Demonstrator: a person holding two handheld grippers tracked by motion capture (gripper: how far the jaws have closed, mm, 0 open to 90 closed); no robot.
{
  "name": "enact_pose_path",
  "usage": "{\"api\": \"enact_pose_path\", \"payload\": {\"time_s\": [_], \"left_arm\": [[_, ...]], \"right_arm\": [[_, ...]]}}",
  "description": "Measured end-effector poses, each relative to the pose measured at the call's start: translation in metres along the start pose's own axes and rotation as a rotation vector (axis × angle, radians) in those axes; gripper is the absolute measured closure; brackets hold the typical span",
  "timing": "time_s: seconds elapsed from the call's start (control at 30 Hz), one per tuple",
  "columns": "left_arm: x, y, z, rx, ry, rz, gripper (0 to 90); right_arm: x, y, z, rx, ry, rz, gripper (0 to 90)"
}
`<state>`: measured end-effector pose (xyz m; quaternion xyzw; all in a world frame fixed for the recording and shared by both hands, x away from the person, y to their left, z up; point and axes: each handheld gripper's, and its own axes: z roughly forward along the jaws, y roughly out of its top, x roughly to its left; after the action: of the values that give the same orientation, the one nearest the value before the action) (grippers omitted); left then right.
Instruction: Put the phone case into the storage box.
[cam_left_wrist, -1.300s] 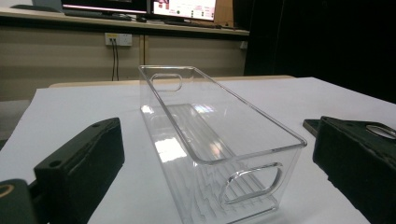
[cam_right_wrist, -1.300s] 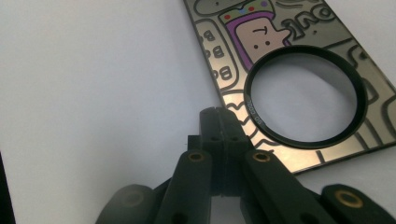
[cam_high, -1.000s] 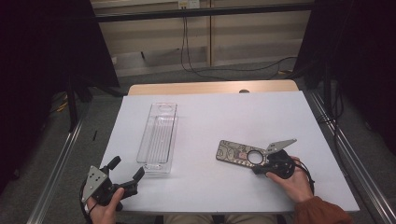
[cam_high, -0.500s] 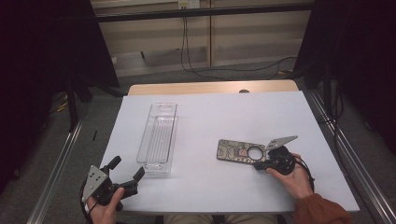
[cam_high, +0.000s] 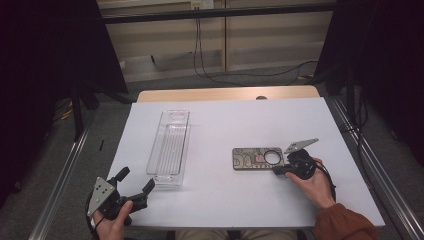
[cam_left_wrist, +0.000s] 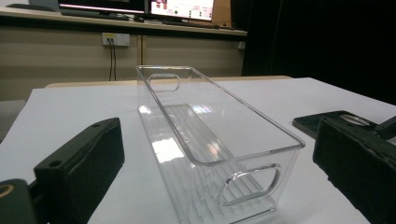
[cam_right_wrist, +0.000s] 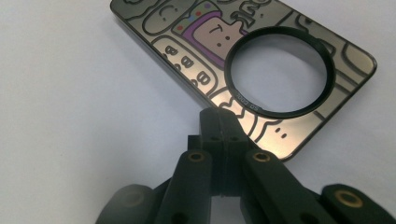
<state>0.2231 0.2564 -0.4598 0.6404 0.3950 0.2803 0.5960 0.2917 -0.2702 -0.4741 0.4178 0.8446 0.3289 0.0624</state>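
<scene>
A dark phone case (cam_high: 252, 158) with cartoon drawings and a black ring (cam_high: 272, 157) lies flat on the white table (cam_high: 240, 120), right of centre. My right gripper (cam_high: 276, 171) is shut, its tips resting on the case's near edge. In the right gripper view the closed jaws (cam_right_wrist: 219, 123) overlap the case (cam_right_wrist: 196, 42) just below the ring (cam_right_wrist: 280, 113). A clear plastic tray (cam_high: 169, 145) stands left of centre, empty. My left gripper (cam_high: 136, 178) is open near the table's front left corner, pointing at the tray (cam_left_wrist: 219, 140) without touching it.
The table's wooden far edge (cam_high: 225, 94) shows beyond the white sheet. Metal rails (cam_high: 60, 190) run along both sides, with dark curtains and cables behind. White surface lies between the tray and the case.
My right hand has shifted slightly toward the case. The case, the tray and the left gripper stay where they were.
</scene>
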Motion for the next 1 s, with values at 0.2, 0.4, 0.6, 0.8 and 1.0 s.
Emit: {"api": "enact_pose_path", "payload": {"time_s": [0.2,0.4,0.6,0.8,1.0], "left_arm": [[0.000,0.000,0.000,0.003,-0.002,0.005,2.2],[0.000,0.000,0.000,0.003,-0.003,0.004,2.2],[0.000,0.000,0.000,0.003,-0.006,0.004,2.3],[0.000,0.000,0.001,0.008,-0.008,0.010,2.2],[0.000,0.000,0.001,0.005,-0.004,0.006,2.2]], "right_arm": [[-0.003,0.001,0.002,-0.019,-0.003,0.004,90.0],[-0.013,0.008,0.004,-0.013,-0.035,0.021,90.0],[-0.016,0.011,0.004,-0.003,-0.058,0.021,90.0],[-0.020,0.012,0.005,-0.008,-0.064,0.033,90.0],[-0.025,0.019,0.009,-0.005,-0.097,0.035,90.0]]}}
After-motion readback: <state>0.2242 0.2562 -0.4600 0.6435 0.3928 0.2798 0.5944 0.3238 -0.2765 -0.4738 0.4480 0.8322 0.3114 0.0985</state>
